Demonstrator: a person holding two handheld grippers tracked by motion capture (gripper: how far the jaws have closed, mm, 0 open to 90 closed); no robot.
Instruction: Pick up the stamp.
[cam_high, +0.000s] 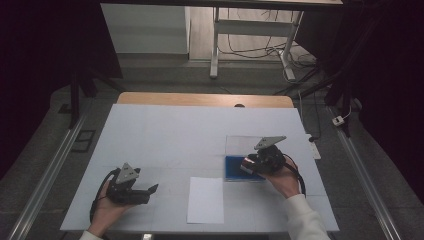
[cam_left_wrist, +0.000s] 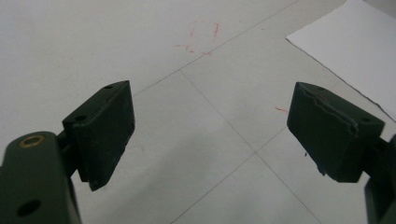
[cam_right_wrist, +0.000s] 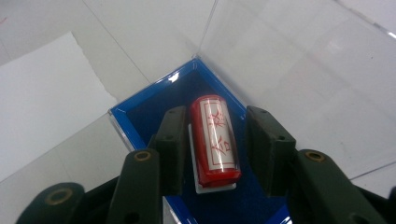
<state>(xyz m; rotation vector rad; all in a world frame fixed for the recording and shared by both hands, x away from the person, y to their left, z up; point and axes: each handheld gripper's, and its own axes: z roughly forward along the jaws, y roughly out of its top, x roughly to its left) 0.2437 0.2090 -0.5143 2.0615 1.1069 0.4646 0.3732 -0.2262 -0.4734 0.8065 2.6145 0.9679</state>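
With your right gripper (cam_right_wrist: 212, 151) narrowed around the red stamp (cam_right_wrist: 215, 140), not yet visibly pinching it in the blue box (cam_right_wrist: 140, 116) near the table's right edge, and your left gripper (cam_left_wrist: 210, 135) wide and empty, an off-centre squeeze risked rolling it.

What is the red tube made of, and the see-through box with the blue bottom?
The red tube looks like glossy plastic: a bright streak runs along it, and a white label with red marks sits on its side. The box seems clear hard plastic, since the table shows through its walls and they catch glare. Its blue bottom looks matte, maybe felt; hard to tell.
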